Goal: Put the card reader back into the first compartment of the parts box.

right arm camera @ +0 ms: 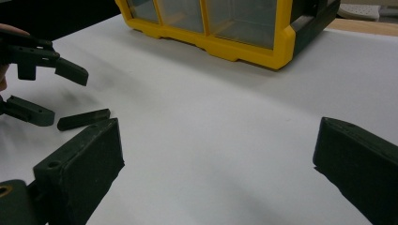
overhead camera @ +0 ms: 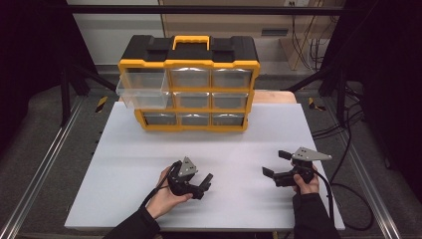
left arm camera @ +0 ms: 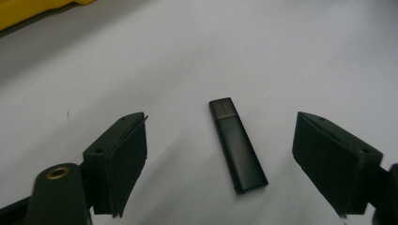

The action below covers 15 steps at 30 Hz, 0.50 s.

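A black USB stick (left arm camera: 238, 150) lies flat on the white table board (overhead camera: 239, 144). My left gripper (left arm camera: 219, 123) is low over the board and open. The stick lies between its two jaws, with a clear gap on each side and neither pad touching it. In the high view the left gripper (overhead camera: 194, 174) is at the front centre-left, held by a hand. My right gripper (overhead camera: 275, 163) is at the front right, open, with nothing between its jaws. The right gripper view shows the stick (right arm camera: 83, 119) and the left gripper (right arm camera: 61, 93) off to its left.
A yellow and black drawer organizer (overhead camera: 189, 84) stands at the back of the board, and its top-left clear drawer (overhead camera: 142, 92) is pulled out. Its lower corner (right arm camera: 277, 51) sits ahead of the right gripper. Cables (overhead camera: 348, 189) trail off the right edge.
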Tool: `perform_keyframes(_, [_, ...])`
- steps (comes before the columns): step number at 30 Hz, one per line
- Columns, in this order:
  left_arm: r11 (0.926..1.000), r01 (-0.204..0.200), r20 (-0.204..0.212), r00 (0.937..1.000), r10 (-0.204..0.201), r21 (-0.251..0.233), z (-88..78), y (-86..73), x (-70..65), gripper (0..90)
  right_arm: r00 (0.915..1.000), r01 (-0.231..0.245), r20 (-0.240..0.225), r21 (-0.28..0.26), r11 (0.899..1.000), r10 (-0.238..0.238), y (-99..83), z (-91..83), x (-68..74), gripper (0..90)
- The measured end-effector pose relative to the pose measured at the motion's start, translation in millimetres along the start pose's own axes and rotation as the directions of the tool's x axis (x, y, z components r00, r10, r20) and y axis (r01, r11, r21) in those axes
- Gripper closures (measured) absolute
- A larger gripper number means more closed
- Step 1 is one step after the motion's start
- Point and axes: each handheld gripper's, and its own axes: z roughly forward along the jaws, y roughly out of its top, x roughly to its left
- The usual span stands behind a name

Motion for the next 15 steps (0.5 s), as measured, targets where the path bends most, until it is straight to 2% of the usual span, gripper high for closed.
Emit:
perform_keyframes(9, [0.9987, -0.003, 0.037, 0.9993, 0.001, 0.051, 6.9, -0.8, -3.2, 26.8, 1.0000, 0.000, 0.000, -0.001, 1.000, 0.000, 0.1, -0.1, 0.0, 2.1])
perform_keyframes(11, [0.9978, -0.013, 0.035, 0.9993, 0.011, 0.065, 8.0, -0.6, -4.4, 29.4, 1.0000, 0.000, 0.000, -0.001, 1.000, 0.000, 0.1, 0.0, 0.1, 2.1])
perform_keyframes(15, [0.9972, -0.007, 0.043, 0.9990, 0.004, 0.075, 9.0, -0.1, -5.1, 34.7, 1.0000, 0.002, 0.000, -0.002, 1.000, -0.002, 0.2, -0.3, -0.1, 2.1])
